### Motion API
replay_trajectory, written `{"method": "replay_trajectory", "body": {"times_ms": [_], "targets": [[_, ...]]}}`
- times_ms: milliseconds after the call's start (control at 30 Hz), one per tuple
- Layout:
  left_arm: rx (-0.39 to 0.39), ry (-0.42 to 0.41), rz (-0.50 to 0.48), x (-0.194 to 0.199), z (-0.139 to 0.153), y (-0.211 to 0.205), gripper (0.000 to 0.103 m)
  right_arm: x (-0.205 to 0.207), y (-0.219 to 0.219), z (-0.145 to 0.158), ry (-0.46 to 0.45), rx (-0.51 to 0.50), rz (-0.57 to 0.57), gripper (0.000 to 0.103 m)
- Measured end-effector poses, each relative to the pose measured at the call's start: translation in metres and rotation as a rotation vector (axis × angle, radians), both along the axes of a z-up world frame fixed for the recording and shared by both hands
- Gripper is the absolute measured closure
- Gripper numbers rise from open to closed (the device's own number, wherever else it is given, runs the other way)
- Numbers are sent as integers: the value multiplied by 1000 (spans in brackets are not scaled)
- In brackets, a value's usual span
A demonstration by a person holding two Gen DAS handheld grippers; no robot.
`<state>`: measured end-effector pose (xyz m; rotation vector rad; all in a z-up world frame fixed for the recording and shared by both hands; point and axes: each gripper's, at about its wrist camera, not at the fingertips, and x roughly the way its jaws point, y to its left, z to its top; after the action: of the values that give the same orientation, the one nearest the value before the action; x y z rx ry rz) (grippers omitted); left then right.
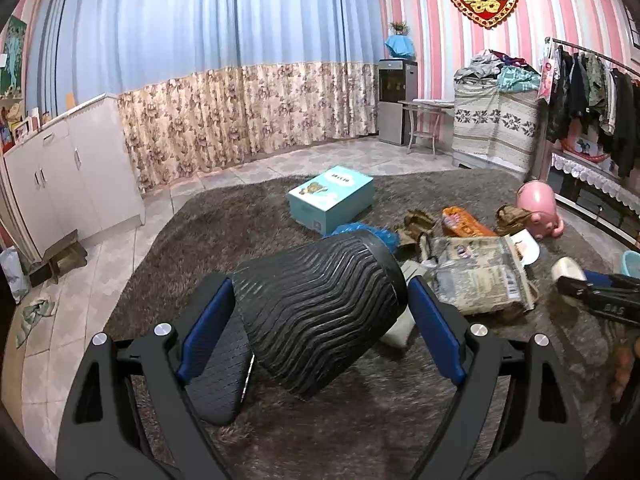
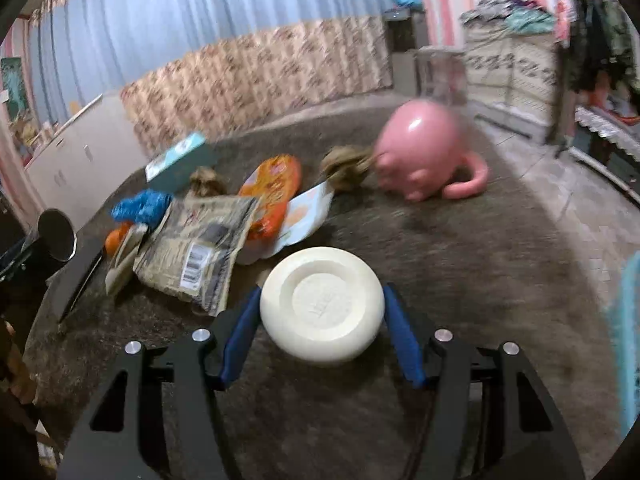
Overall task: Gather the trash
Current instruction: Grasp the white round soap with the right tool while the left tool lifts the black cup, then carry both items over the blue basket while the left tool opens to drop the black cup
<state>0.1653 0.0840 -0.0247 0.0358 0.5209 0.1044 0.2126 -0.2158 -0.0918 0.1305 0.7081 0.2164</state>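
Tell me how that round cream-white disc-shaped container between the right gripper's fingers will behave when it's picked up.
The round cream-white disc-shaped container looks rigid, with a moulded recess, so it probably won't flex. Its glossy, curved rim touches the right gripper's blue pads only narrowly, so it may slip or pivot. Dropped on edge it could roll, though the shaggy brown carpet should stop it.

bin point(image 1: 320, 320): black, wavy ribs
cup point(image 2: 322, 304): cream-white
box point(image 1: 331, 199): teal
toy point(image 2: 420, 152): pink
rug point(image 1: 240, 224): grey-brown
curtain point(image 1: 200, 40): blue, floral hem
wall point(image 1: 560, 20): pink/white stripes
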Motion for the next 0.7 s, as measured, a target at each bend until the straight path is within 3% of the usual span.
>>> {"method": "replay_trajectory", "body": {"times_ms": [367,533,700], "targets": [[-19,-39,-101,-10,25,-75,18,-86,-109,66,-114,-116,-334,42],[-2,-79,-182,-17,37,-127,18,-123,-167,72,-136,-115,-510,42],[0,-95,-256,-16,42,-176,18,-137,-208,67,-154,-129,-613,42]]}}
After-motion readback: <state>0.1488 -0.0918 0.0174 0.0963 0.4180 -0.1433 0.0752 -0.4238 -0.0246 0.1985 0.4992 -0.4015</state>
